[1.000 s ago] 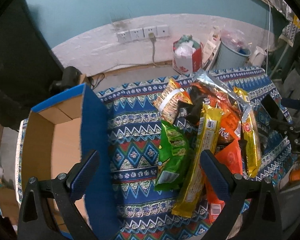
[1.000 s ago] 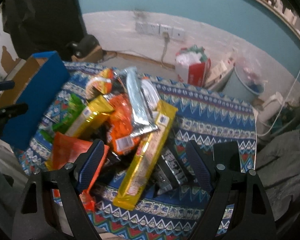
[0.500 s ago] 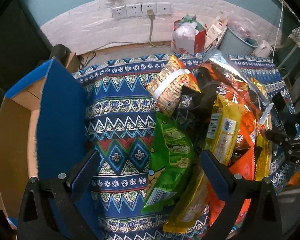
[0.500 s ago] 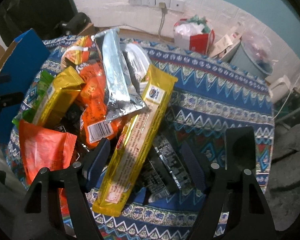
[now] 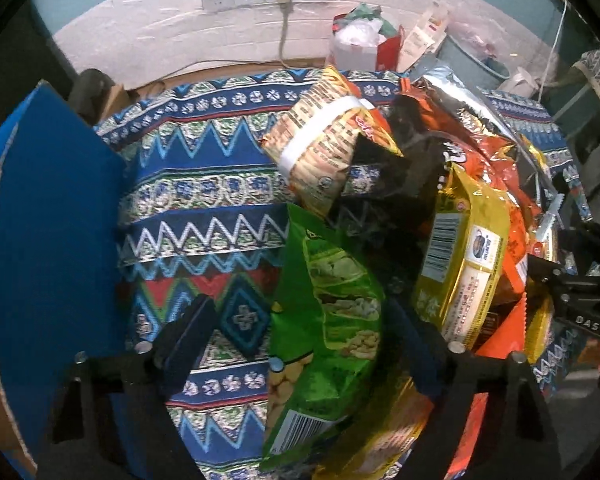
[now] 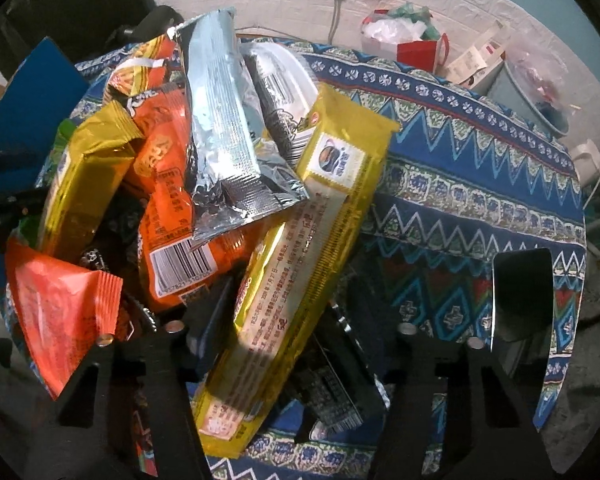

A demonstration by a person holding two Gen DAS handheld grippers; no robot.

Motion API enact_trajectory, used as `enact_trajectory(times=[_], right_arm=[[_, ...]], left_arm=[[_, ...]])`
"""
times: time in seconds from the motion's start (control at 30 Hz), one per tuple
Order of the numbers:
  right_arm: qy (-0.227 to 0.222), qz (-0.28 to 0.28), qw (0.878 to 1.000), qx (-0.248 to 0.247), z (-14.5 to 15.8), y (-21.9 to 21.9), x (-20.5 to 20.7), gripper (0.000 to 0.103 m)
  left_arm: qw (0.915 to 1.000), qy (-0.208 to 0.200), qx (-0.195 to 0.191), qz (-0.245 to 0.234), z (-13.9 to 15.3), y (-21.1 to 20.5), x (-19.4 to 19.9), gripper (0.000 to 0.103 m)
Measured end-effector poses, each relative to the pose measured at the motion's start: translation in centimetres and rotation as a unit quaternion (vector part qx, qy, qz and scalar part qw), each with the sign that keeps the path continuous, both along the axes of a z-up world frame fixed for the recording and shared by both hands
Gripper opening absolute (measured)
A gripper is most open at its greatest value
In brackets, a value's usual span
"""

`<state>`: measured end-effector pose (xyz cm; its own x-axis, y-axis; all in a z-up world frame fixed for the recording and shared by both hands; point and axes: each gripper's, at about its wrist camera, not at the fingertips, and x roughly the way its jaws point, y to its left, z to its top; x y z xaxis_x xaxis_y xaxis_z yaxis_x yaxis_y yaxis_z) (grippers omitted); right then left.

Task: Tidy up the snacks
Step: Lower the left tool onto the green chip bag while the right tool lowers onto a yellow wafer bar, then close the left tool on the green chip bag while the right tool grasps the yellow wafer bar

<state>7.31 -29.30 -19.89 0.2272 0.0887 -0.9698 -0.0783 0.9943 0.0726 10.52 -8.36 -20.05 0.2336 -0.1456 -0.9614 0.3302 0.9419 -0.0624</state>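
Note:
A heap of snack packs lies on the patterned cloth (image 5: pixel 204 184). In the left wrist view, a green snack bag (image 5: pixel 332 320) lies between the closing jaws of my left gripper (image 5: pixel 300 308). Its left pad stands clear of the bag. In the right wrist view, my right gripper (image 6: pixel 288 292) straddles a long yellow biscuit pack (image 6: pixel 300 272). Its jaws are closing, with the pads near the pack's sides. A silver pack (image 6: pixel 220 132) and an orange pack (image 6: pixel 168 184) lie across the heap. A gold pack (image 5: pixel 460 264) lies right of the green bag.
An open blue cardboard box (image 5: pixel 52 220) stands at the table's left edge. A black phone (image 6: pixel 520 292) lies on the cloth (image 6: pixel 460 168) to the right. A dark packet (image 6: pixel 332 392) lies under the yellow pack. A red bag (image 5: pixel 384 48) and a bin stand by the wall.
Both grippers have come down onto the heap. The left jaws have narrowed around the green bag. The right jaws have narrowed much more around the yellow pack.

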Motion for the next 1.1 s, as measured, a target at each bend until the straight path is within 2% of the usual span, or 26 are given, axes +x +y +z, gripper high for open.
enact_trajectory(times=[0.13,0.2,0.23,0.27,0.4,0.6,0.73,0.8,0.87,0.97,1.1], right_arm=[[-0.007,0.011,1.0,-0.005,0.2,0.4,-0.3,0.041],[-0.008,0.009,1.0,-0.002,0.3,0.2,-0.4,0.038],[-0.009,0.007,1.0,-0.001,0.5,0.1,-0.6,0.037],[-0.01,0.006,1.0,-0.002,0.6,0.0,-0.7,0.036],[-0.019,0.002,1.0,-0.007,1.5,-0.2,-1.4,0.031],[-0.033,-0.018,0.999,-0.011,3.3,-0.8,-2.3,0.031],[-0.047,-0.029,0.998,-0.01,4.3,-1.2,-2.8,0.031],[-0.05,-0.032,0.998,-0.009,4.6,-1.4,-3.0,0.031],[-0.05,-0.033,0.998,-0.01,4.5,-1.4,-3.1,0.031],[-0.044,-0.028,0.999,-0.011,4.0,-1.3,-3.2,0.031],[-0.038,-0.025,0.999,-0.015,3.4,-1.3,-3.2,0.031]], left_arm=[[0.9983,0.02,-0.055,-0.006,0.3,0.3,-0.2,0.048],[0.9981,0.015,-0.059,-0.009,0.7,0.3,-0.4,0.037],[0.9982,0.01,-0.057,-0.012,0.9,0.2,-0.6,0.028],[0.9983,0.006,-0.055,-0.016,1.2,0.1,-0.7,0.024],[0.9985,0.001,-0.051,-0.02,1.8,0.0,-1.2,0.021],[0.9983,-0.007,-0.053,-0.022,2.6,0.4,-1.7,0.007],[0.9988,-0.016,-0.043,-0.016,2.9,0.6,-1.9,0.008],[0.999,-0.011,-0.044,-0.006,2.5,0.7,-1.7,0.02],[0.9995,-0.008,-0.031,0.003,2.0,0.8,-1.5,0.044],[0.9997,-0.004,-0.022,-0.005,1.3,0.7,-1.6,0.05],[0.9998,0.018,-0.008,-0.009,-0.5,0.6,-1.5,0.051]])
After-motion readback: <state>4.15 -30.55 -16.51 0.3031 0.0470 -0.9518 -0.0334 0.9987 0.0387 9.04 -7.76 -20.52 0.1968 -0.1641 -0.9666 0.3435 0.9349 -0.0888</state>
